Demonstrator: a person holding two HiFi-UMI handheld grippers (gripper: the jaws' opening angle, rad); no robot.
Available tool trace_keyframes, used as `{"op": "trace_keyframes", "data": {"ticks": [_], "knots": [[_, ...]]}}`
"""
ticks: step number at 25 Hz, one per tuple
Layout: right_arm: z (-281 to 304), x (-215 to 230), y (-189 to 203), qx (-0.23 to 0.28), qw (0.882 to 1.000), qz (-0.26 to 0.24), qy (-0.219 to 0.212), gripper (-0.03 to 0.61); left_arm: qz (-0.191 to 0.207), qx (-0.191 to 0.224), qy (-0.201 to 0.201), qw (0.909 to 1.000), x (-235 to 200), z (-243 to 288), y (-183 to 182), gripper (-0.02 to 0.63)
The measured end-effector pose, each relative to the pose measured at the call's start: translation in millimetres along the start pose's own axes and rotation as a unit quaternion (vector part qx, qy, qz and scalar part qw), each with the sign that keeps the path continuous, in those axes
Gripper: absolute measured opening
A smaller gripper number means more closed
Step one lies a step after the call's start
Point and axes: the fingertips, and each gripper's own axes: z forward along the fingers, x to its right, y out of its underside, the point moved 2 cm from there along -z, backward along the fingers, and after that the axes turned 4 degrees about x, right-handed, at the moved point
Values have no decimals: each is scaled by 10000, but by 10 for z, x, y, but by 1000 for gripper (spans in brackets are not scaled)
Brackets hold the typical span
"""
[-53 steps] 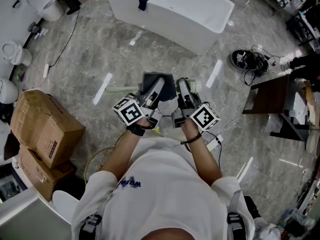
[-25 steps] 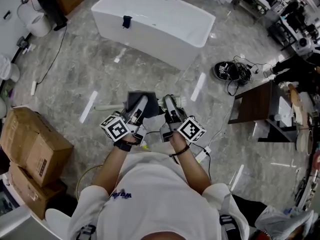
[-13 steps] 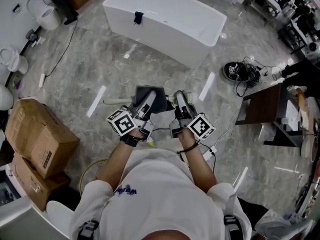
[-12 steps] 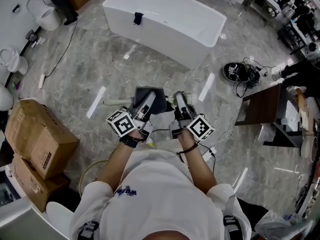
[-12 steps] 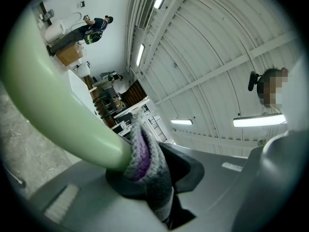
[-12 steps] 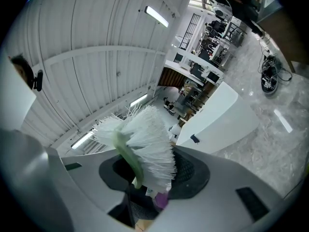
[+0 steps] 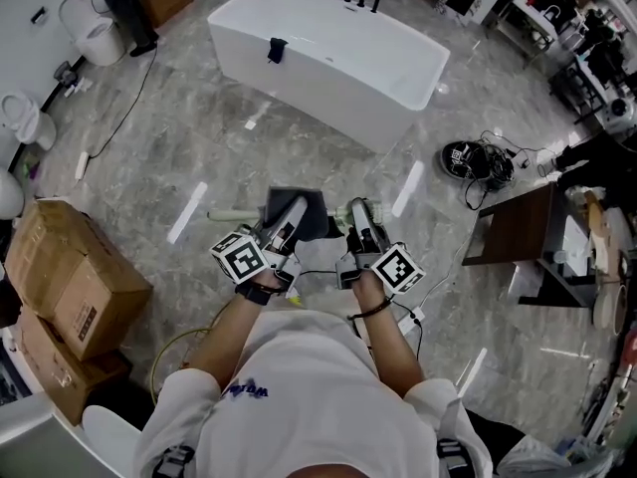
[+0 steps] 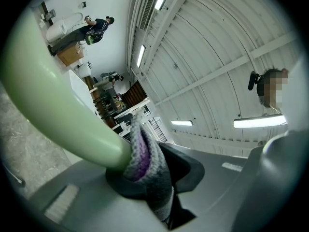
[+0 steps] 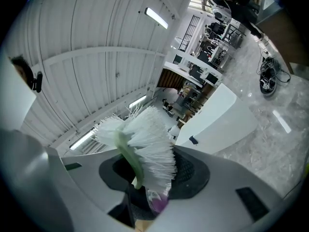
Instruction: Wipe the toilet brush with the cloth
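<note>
First, the head view: the person stood on a grey marble floor (image 7: 149, 157) with both tools held close together in front of the body. The left tool (image 7: 297, 210) was closed on a dark cloth (image 7: 315, 219). The pale green handle of the toilet brush (image 7: 231, 214) stuck out to the left from under that cloth. The right tool (image 7: 359, 213) sat just beside the cloth, its jaws closed on the head end of the brush. A white bathtub (image 7: 328, 53) stood beyond the tools, cardboard boxes (image 7: 70, 287) lay to the left, and a dark bench (image 7: 510, 229) was off to the right.

Next, the left gripper view: the green handle ran from the upper left down into the jaws. There a grey and purple knitted fold of the cloth was wrapped about it and pinched between the two jaws, which stood narrow.

Lastly, the right gripper view: white bristles (image 9: 145, 144) and a thin green stem rose from between the jaws, which were clamped narrow on the base of the brush head. A small purple patch showed beneath the bristles; what it was could not be told.
</note>
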Motion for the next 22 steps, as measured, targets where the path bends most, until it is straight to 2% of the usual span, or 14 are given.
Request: {"op": "trace_keyframes", "data": {"ticks": [17,22], "knots": [[-29,62,-75,-22,9999,-80,65,164,45,59,-1,10000,11,-15,-32,76],[-29,56,-114,-118,9996,-244,22,166,56,81,15,10000,10,-20,-48,77]]}}
